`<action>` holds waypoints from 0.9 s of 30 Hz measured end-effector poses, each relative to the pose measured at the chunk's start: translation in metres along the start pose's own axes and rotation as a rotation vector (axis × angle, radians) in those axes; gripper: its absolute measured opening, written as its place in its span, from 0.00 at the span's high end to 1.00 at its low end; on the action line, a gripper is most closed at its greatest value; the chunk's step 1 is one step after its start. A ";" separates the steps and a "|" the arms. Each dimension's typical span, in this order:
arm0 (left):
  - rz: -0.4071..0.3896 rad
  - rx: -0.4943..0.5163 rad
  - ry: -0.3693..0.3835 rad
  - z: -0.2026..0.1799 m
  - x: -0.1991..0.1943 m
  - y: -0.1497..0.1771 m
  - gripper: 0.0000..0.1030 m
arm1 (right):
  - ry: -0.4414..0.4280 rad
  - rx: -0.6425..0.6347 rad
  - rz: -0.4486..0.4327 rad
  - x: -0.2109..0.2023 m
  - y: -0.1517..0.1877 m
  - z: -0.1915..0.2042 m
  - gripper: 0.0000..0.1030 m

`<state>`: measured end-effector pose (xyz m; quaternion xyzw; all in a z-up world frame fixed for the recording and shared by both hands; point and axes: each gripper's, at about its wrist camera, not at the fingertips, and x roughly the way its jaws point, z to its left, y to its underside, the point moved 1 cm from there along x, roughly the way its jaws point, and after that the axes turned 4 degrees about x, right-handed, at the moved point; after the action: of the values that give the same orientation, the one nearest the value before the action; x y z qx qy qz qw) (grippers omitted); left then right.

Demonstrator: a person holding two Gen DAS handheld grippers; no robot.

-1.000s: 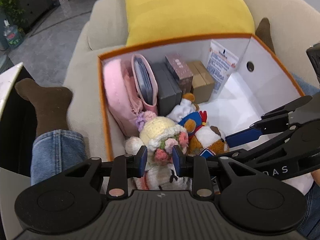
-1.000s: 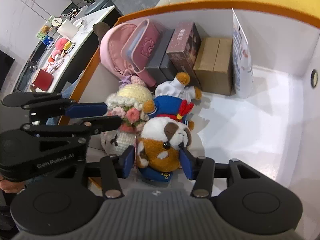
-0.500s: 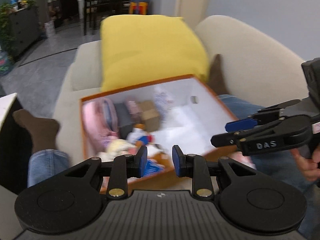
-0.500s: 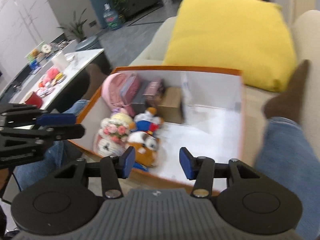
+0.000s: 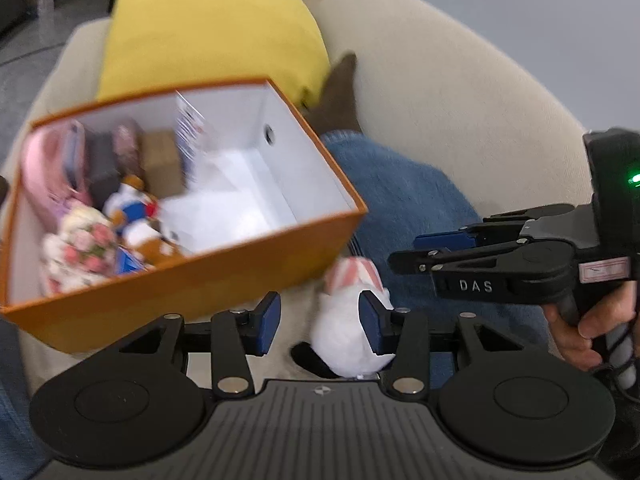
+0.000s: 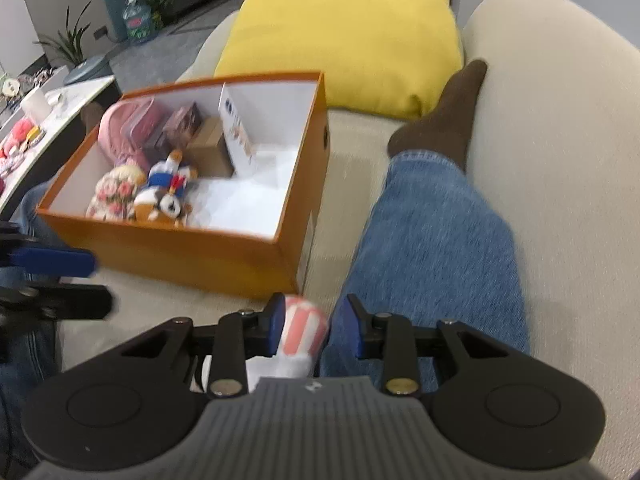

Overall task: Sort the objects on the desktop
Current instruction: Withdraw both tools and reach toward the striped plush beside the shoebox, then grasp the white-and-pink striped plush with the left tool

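Observation:
An orange box (image 5: pixel 192 276) with white inner walls sits on a beige sofa; it also shows in the right wrist view (image 6: pixel 192 252). Inside lie a crocheted flower doll (image 6: pixel 116 192), a brown-and-white plush dog (image 6: pixel 164 206), a duck plush (image 6: pixel 170 172), a pink pouch (image 6: pixel 128 128) and small boxes. A white plush toy with pink stripes (image 5: pixel 352 320) lies on the sofa outside the box, beside the jeans leg. My left gripper (image 5: pixel 320 322) is open, the toy near its right finger. My right gripper (image 6: pixel 310 326) is open just above the same toy (image 6: pixel 302 332).
A yellow cushion (image 6: pixel 344 32) leans behind the box. A person's leg in blue jeans (image 6: pixel 432 240) with a brown sock (image 6: pixel 444 116) lies to the right. A white table (image 6: pixel 36 120) with small items stands at the left.
Both grippers have pulled back out of the box and moved right and down toward the striped white toy on the sofa. The left gripper has opened wider.

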<state>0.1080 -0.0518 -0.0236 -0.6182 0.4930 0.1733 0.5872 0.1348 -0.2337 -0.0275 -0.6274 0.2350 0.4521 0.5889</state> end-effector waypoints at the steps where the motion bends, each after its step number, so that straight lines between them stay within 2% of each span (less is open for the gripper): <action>1: 0.015 0.007 0.006 -0.002 0.008 0.002 0.49 | 0.000 0.002 0.012 0.003 0.003 -0.001 0.67; 3: 0.050 0.036 0.019 -0.007 0.023 0.004 0.47 | 0.011 0.001 0.030 0.008 0.010 -0.003 0.69; 7: 0.096 0.074 0.038 -0.016 0.049 0.007 0.41 | -0.006 0.015 0.057 0.016 0.020 -0.010 0.78; 12: 0.157 0.075 0.034 -0.021 0.073 0.009 0.37 | -0.057 0.030 0.073 0.024 0.022 -0.014 0.82; 17: 0.187 0.073 0.064 -0.023 0.087 0.010 0.26 | -0.131 0.101 0.079 0.030 0.021 -0.027 0.91; 22: 0.215 0.065 0.056 -0.026 0.099 0.007 0.19 | -0.144 0.102 0.075 0.032 0.021 -0.027 0.94; 27: 0.232 0.038 0.057 -0.025 0.104 0.009 0.24 | -0.150 0.100 0.073 0.032 0.023 -0.027 0.95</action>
<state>0.1384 -0.1150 -0.1050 -0.5504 0.5807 0.2132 0.5607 0.1389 -0.2558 -0.0690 -0.5528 0.2351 0.5065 0.6185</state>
